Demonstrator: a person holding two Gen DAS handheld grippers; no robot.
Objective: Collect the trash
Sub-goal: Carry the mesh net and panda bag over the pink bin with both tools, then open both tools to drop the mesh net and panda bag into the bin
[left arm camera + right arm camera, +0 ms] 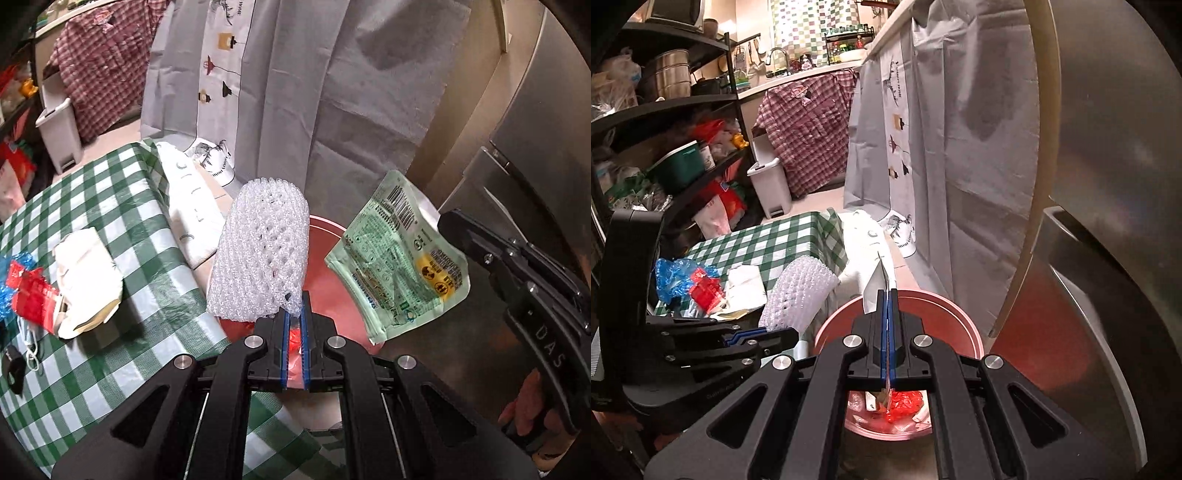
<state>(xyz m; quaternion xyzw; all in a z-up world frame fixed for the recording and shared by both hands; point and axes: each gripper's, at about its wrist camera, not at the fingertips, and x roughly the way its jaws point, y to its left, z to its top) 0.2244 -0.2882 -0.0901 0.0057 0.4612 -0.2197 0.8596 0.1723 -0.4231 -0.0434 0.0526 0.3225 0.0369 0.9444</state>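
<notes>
L gripper (294,314): blue-padded jaws are closing to a narrow slit, pinching the bottom edge of the white foam net sleeve (260,251), frame centre.
R gripper (887,295): jaws are pressing flat on a green pouch (397,258); from the R wrist view it's showing edge-on as a thin silver sliver.
Bin: pink bucket (964,314) is sitting directly under both grippers, lower centre; red wrapper (903,404) + pale scraps are lying inside it.
Edges: table edge w/ green check cloth (110,184) is running just left of the bucket rim; grey curtain (332,92) is hanging close behind, steel appliance (535,129) is crowding the right.
Room: open gap is lying above the bucket mouth; sides tight.
Count: 2 grippers, 1 sleeve, 1 pouch, 1 bucket.
Left on table: 1 crumpled white paper bag (88,280), 1 red packet (31,295), 1 blue plastic wad (674,275), 1 face mask (31,343), far left of frame.
</notes>
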